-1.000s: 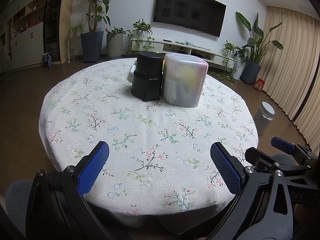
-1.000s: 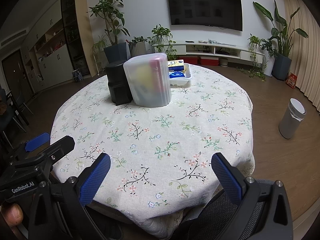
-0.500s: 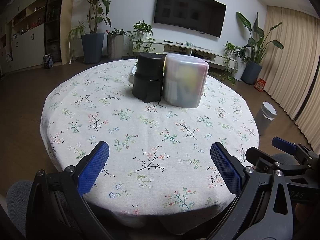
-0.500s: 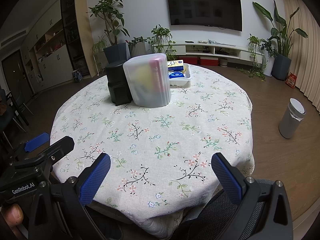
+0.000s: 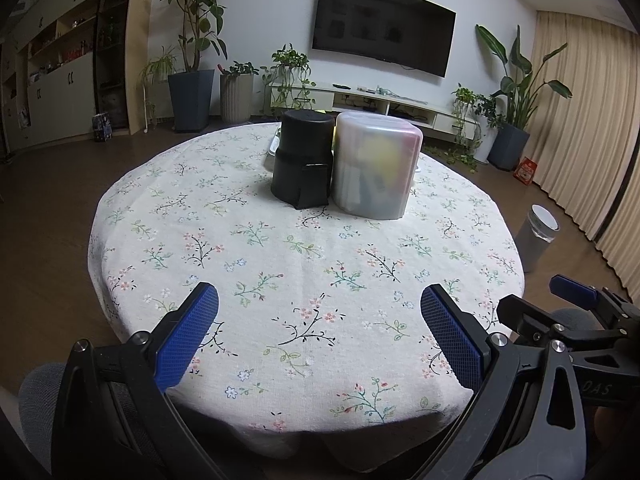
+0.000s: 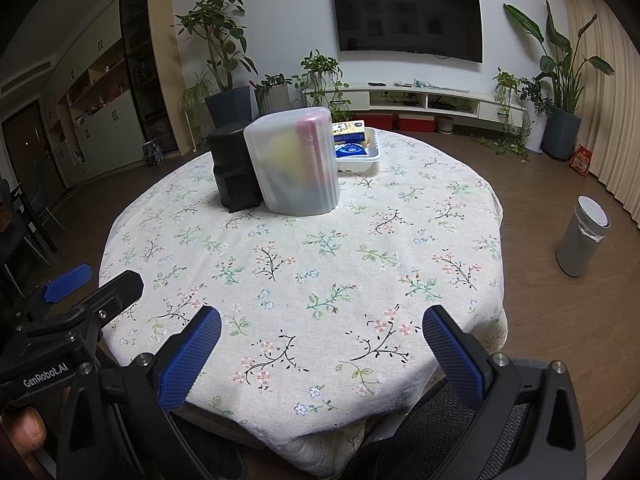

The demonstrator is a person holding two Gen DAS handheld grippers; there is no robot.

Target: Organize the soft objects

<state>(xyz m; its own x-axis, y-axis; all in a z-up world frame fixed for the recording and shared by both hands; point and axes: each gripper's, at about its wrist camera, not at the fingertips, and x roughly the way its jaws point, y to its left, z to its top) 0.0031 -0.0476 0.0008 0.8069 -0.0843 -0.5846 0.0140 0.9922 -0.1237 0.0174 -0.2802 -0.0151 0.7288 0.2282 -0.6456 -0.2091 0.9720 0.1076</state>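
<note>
Hidden contents: inside my frosted translucent container [image 5: 376,170] I make out only blurred yellow, red and dark shapes; what they are I cannot tell. It stands upright past the middle of the table [image 5: 280,280].
Black container [image 5: 303,162]: touching the frosted one on its left side; opaque, so nothing inside shows.
White tray [image 6: 358,155]: behind the two containers; in my left view only a sliver of it shows. From my right view it holds a yellow packet [image 6: 349,129] and a blue one [image 6: 351,151], print too small to read.
My left gripper [image 5: 319,334]: jaws spread wide, nothing between them, hovering over the near edge of the floral tablecloth [image 5: 256,236].
My right gripper [image 6: 321,354]: jaws likewise wide apart and empty, over the near edge, just beside the left one.
Cut off: both gripper bodies run out of frame at the bottom.
Around: grey bin [image 6: 582,236] on the floor right of the table; wall television [image 6: 406,20]; potted plants [image 6: 224,60] along the wall.
</note>
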